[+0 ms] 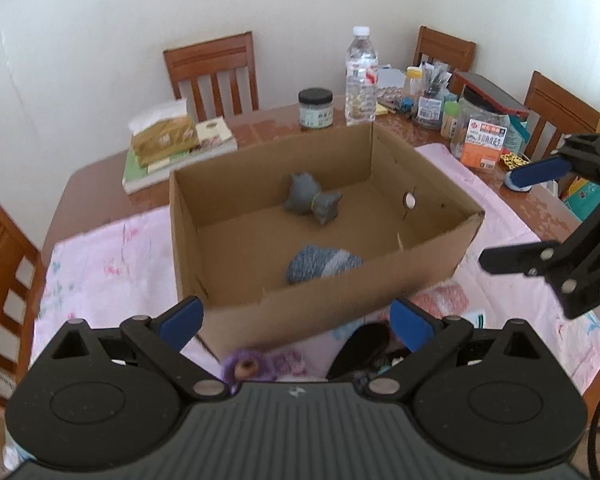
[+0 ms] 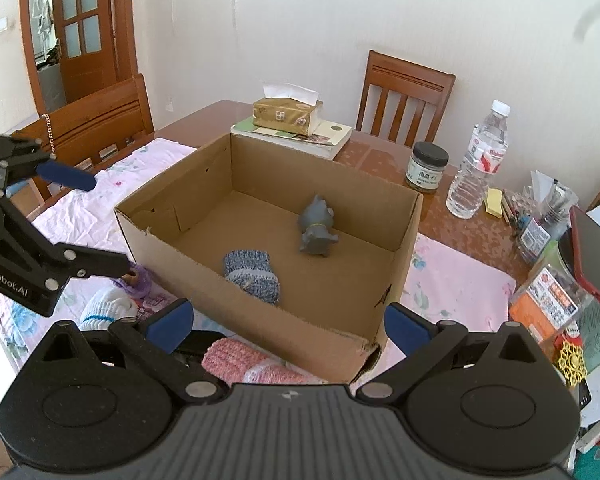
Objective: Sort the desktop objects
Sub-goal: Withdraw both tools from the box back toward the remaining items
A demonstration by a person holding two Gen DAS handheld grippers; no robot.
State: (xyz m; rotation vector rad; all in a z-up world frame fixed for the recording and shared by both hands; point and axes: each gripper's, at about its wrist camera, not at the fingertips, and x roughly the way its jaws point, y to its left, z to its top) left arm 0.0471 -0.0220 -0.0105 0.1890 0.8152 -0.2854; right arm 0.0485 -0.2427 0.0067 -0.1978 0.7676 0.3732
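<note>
An open cardboard box (image 1: 380, 292) (image 2: 260, 320) stands on a pink floral cloth (image 1: 100, 264). Inside it lie a grey toy animal (image 1: 312, 200) (image 2: 318, 228) and a folded blue-grey knit cloth (image 1: 324, 266) (image 2: 252, 276). My left gripper (image 1: 296, 320) (image 2: 108, 224) is open in front of the box's near wall, holding nothing. My right gripper (image 2: 288, 326) (image 1: 500, 220) is open at the box's right corner, also holding nothing. In front of the box lie a purple knit item (image 1: 244, 368) (image 2: 138, 280), a white knit piece (image 2: 108, 308) and a pink knit piece (image 2: 236, 360).
Behind the box are a tissue box (image 2: 288, 114) on books (image 2: 324, 136), a dark-lidded jar (image 2: 426, 166) and a water bottle (image 2: 480, 164). Jars, pens and a red phone (image 2: 592, 256) crowd the right side. Wooden chairs (image 1: 216, 72) ring the table.
</note>
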